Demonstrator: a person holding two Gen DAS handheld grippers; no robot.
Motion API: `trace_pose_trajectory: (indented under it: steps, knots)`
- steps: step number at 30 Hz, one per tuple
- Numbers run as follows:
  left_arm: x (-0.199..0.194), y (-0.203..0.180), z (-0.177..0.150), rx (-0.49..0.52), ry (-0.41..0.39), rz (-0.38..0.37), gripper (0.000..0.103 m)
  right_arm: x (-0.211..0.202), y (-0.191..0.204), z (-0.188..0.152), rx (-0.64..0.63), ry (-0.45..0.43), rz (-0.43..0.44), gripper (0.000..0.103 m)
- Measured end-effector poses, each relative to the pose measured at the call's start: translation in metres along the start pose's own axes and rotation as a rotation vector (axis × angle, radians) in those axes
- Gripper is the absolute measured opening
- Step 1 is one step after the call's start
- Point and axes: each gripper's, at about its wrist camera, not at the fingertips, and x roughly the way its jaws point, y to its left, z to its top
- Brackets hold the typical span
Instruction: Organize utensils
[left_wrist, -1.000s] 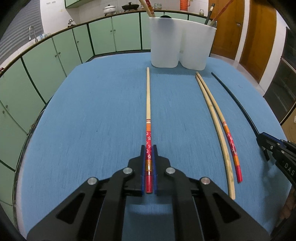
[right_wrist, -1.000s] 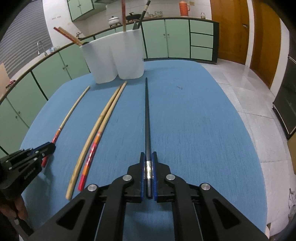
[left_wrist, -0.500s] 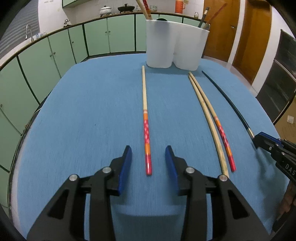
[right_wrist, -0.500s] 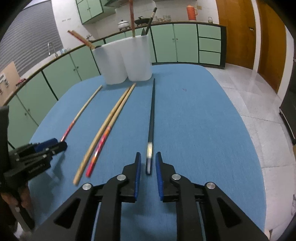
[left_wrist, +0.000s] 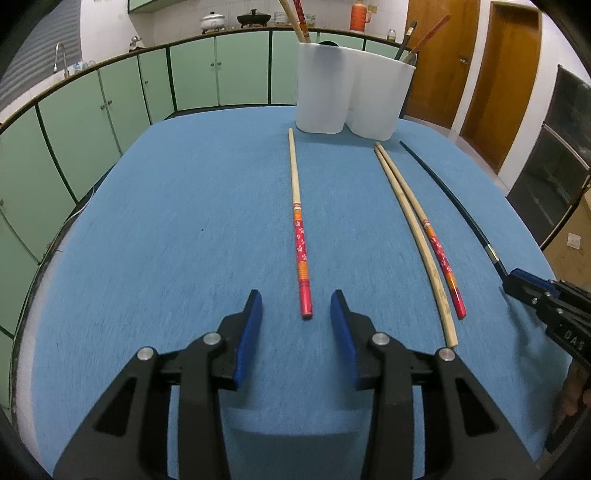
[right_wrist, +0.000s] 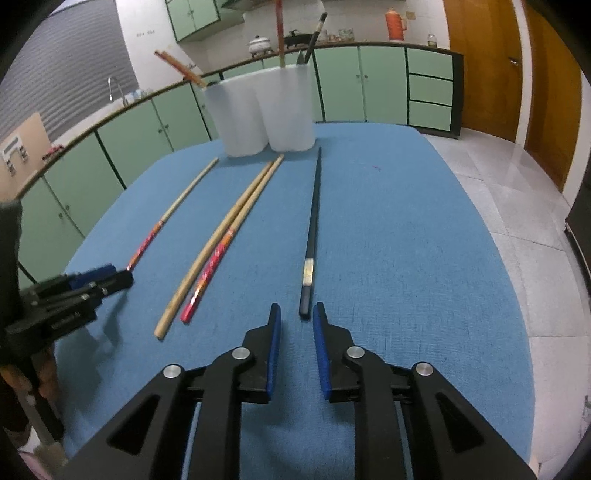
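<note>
Several chopsticks lie on the blue table (left_wrist: 166, 229). A red-patterned chopstick (left_wrist: 300, 243) lies just ahead of my open left gripper (left_wrist: 295, 299), which is empty. A plain wooden chopstick (left_wrist: 417, 236) and a second red-patterned one (left_wrist: 441, 258) lie side by side to its right. A black chopstick (right_wrist: 311, 236) lies just ahead of my open, empty right gripper (right_wrist: 295, 312). A white two-part holder (left_wrist: 351, 92) stands at the far edge with several chopsticks in it. It also shows in the right wrist view (right_wrist: 262, 110).
Green cabinets (left_wrist: 110, 103) curve around the table on the left and back. A wooden door (left_wrist: 513, 81) and tiled floor (right_wrist: 517, 192) are to the right. The right gripper shows at the right edge of the left wrist view (left_wrist: 546, 299).
Both grippers have opened, let go of their chopsticks and drawn back. The red-patterned chopstick and the black chopstick now lie on the table in front of the fingers.
</note>
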Motion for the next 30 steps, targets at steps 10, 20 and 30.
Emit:
trace_pose_trajectory:
  steps: [10,20,30]
  knots:
    - [-0.001,0.0024,-0.0016,0.003,0.0,0.006,0.038,-0.0002,0.0018,-0.0014,-0.008,0.005,-0.01,0.018]
    - [-0.002,0.0045,-0.0024,-0.004,-0.002,-0.002,0.036,0.0062,0.007,0.0047,-0.02,0.011,-0.051,0.017]
    - [-0.0029,0.0007,-0.0049,0.014,0.007,-0.01,0.035,0.0064,0.0019,0.0041,0.0,0.01,-0.039,0.015]
